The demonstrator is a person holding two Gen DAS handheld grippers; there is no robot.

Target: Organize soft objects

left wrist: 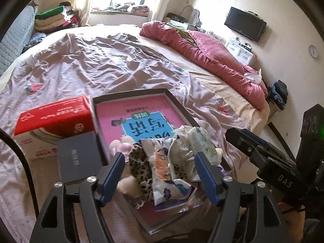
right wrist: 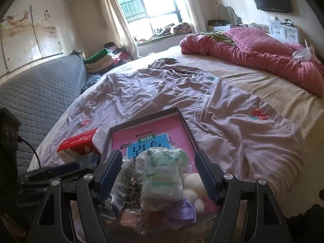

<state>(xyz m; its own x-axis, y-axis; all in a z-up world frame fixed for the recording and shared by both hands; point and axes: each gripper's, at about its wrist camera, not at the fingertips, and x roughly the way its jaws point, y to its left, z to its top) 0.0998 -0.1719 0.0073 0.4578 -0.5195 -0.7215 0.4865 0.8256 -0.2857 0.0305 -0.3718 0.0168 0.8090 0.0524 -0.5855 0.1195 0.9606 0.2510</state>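
With both our left gripper and right gripper wide and empty, crumpled soft packets and plush pieces sit heaped in the shallow dark-rimmed tray, sorting apparently unfinished.

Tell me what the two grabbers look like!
Both are black frames with round silver bolts. The left gripper and right gripper each have two jaws lined with ribbed blue pads. From the left camera, the right one's body shows white letters "DAS" and a green light.
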